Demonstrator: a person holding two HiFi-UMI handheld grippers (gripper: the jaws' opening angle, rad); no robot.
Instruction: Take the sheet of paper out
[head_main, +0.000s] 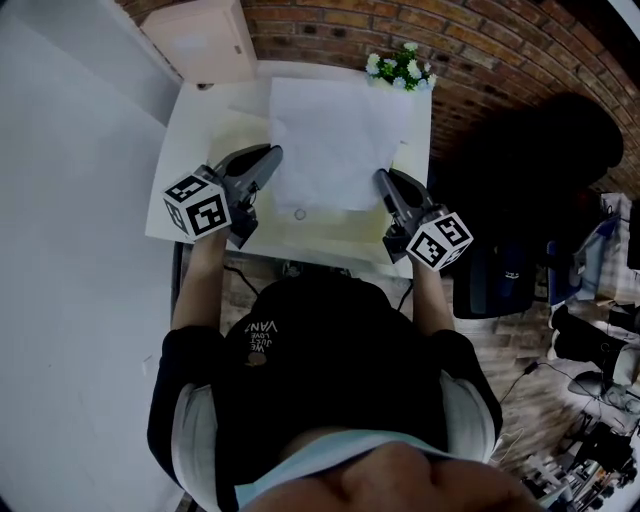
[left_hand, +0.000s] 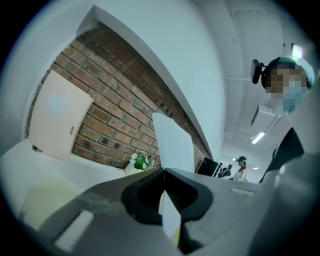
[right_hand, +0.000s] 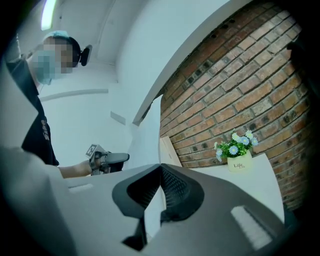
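- here, the white rectangular sheet of paper (head_main: 335, 130) hangs stretched between the two claws, above the pale yellow flat folder (head_main: 322, 226) that lies on the white table (head_main: 198, 132).
- the left gripper (head_main: 271, 153) is clenched on the sheet's left edge. in its own view (left_hand: 164, 171) the jaws meet on the paper (left_hand: 173, 142), which stands up thin between them and rises beyond.
- the right gripper (head_main: 383, 178) is likewise clamped on the right edge. its view (right_hand: 161, 168) shows the jaws pinched together, with the paper (right_hand: 146, 135) running out from between them toward the other claw.
- the relation that matters: the sheet's long axis runs away from the person toward the red brick wall (head_main: 480, 50). the claws bite opposite side edges near the end closest to the person, so neither hand is nearer and the load is shared.
- the far end of the sheet reaches close to the small white pot of blue and white flowers (head_main: 403, 68). whether that end rests on the folder or is lifted clear of it cannot be told.
- judgement: the paper looks mostly or wholly free of the folder. the next move likely calls for both hands to travel together, level and in step, so the sheet neither tears nor buckles.
- risk, as a guess: a thin edge in a pinch can slip if one hand leads.
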